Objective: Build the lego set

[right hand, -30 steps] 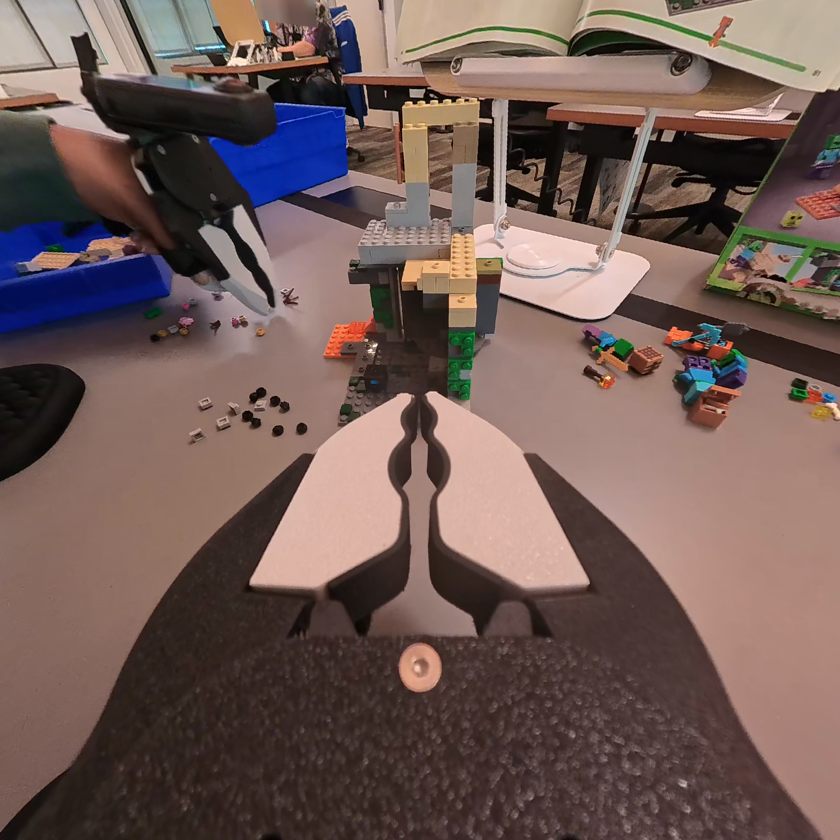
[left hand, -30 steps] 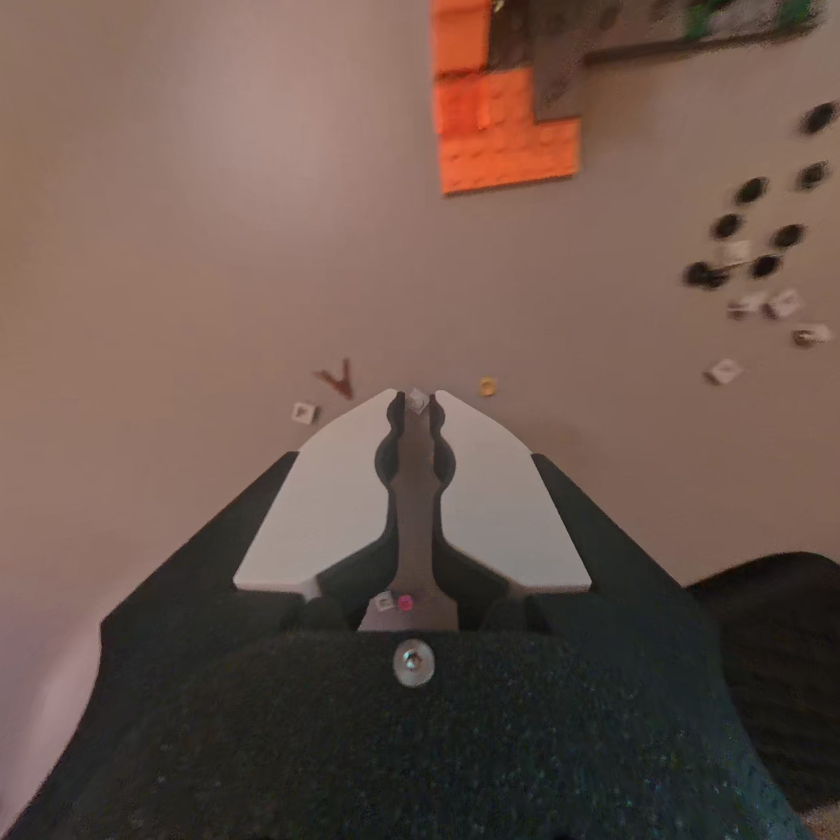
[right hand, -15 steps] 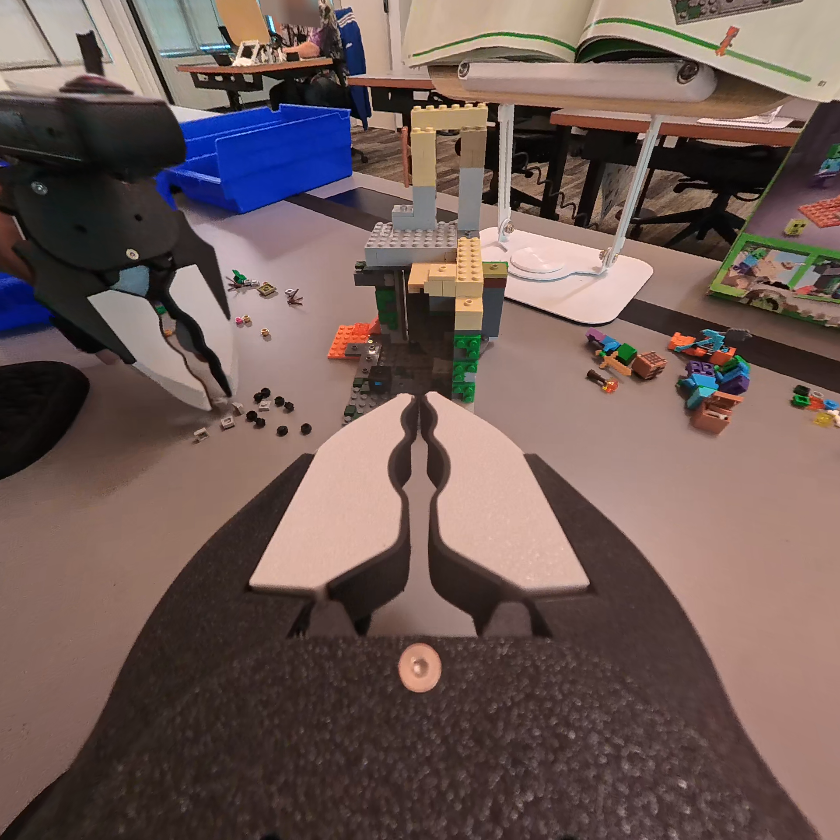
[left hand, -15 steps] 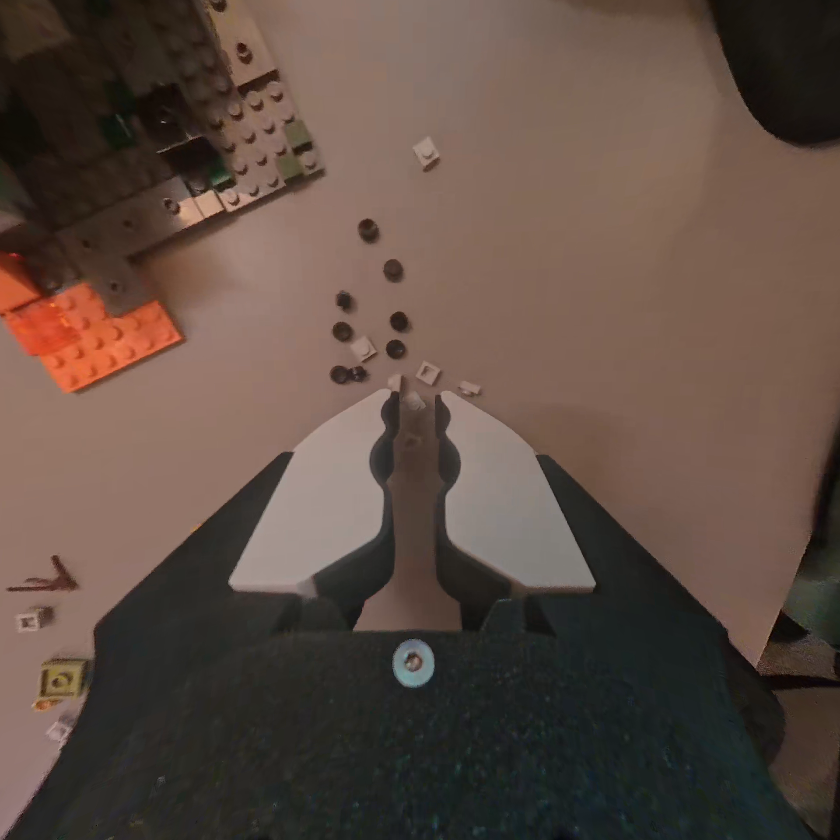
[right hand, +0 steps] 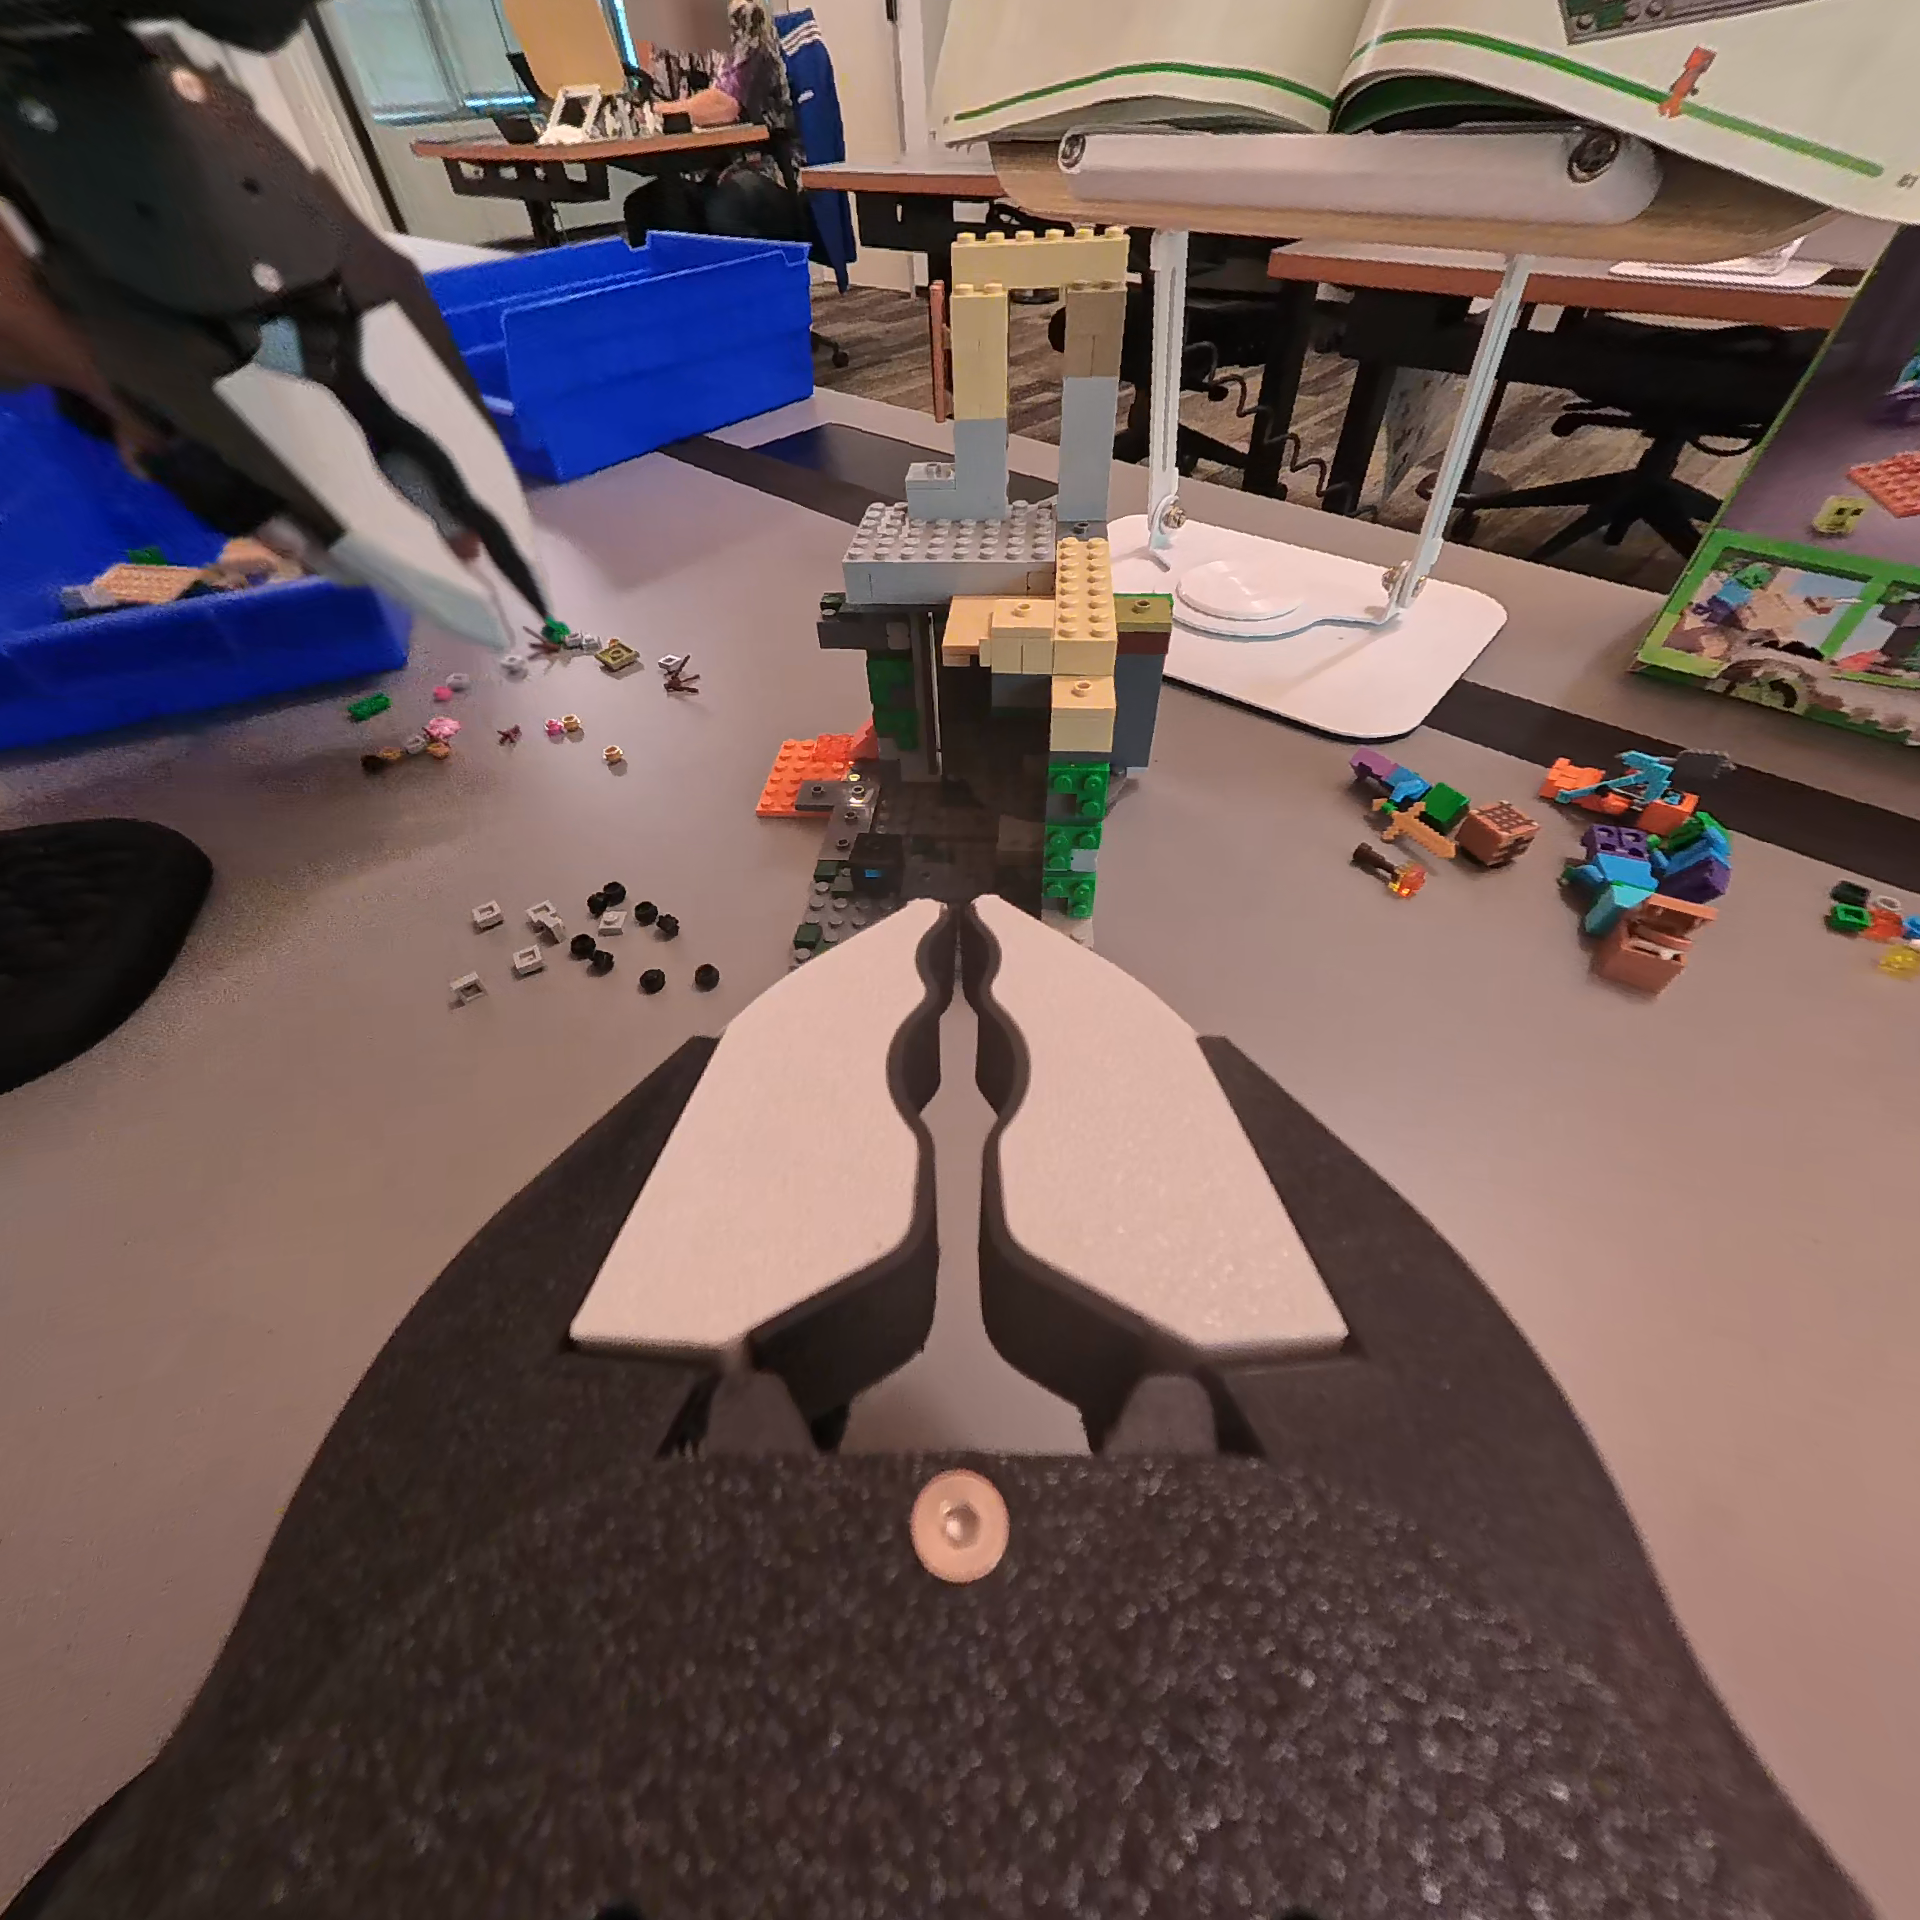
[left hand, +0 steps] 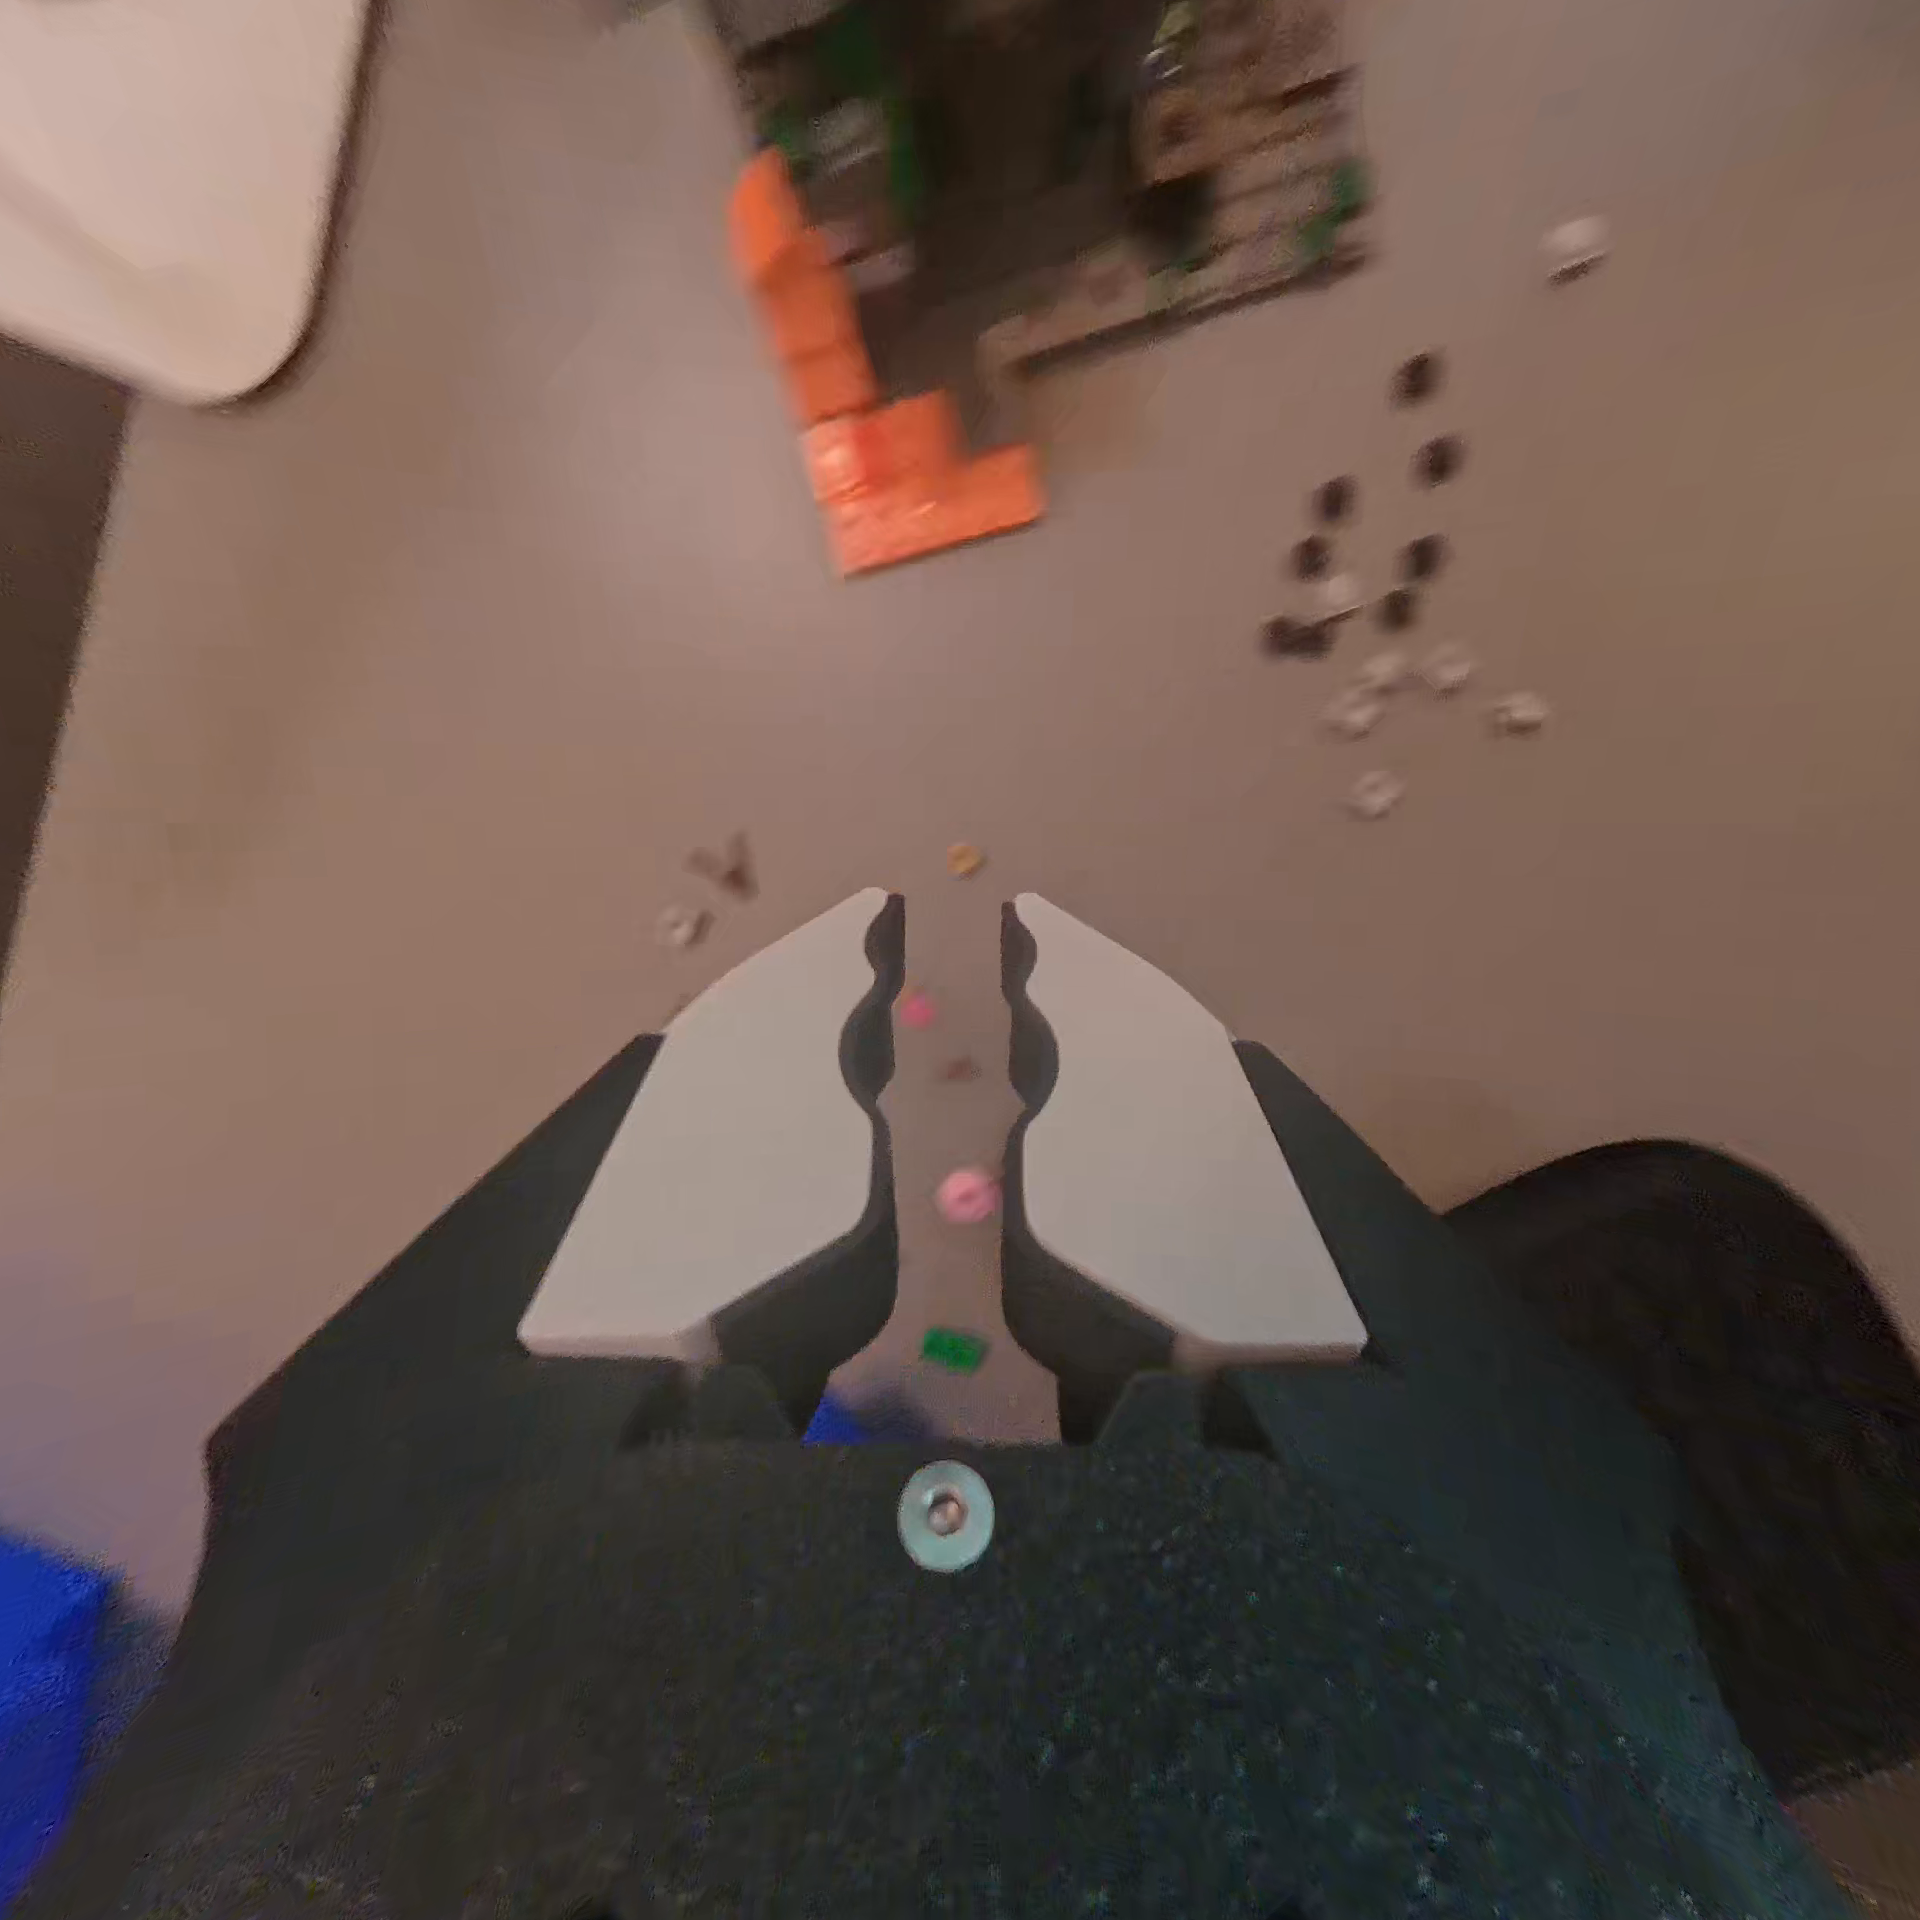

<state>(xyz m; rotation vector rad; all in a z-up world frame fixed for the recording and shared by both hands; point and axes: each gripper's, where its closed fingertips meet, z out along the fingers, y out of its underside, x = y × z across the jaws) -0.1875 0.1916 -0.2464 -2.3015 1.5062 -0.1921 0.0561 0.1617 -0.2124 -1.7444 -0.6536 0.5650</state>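
Note:
My left gripper (left hand: 951,909) is open with nothing between its pads, and it hangs over small loose pieces on the grey table: a tan round piece (left hand: 964,858) just ahead of the tips, and two pink pieces (left hand: 966,1195) and a green piece (left hand: 954,1349) below the fingers. In the right wrist view it (right hand: 514,623) hovers at the upper left by a blue bin (right hand: 156,644). My right gripper (right hand: 958,909) is shut with nothing showing between its tips, low over the table in front of the brick build (right hand: 997,665) with its orange plate (right hand: 810,774).
A cluster of black round and small grey pieces (right hand: 582,935) lies left of the build. A second blue bin (right hand: 623,343), a white stand base (right hand: 1330,644), a pile of coloured pieces (right hand: 1642,862), a printed box (right hand: 1787,623) and a black pad (right hand: 83,925) surround it.
My left gripper carried a small grey piece to the cluster of grey and black pieces, opened wider, and swung back to the small pieces by the blue bin without it. My right gripper stayed still and shut.

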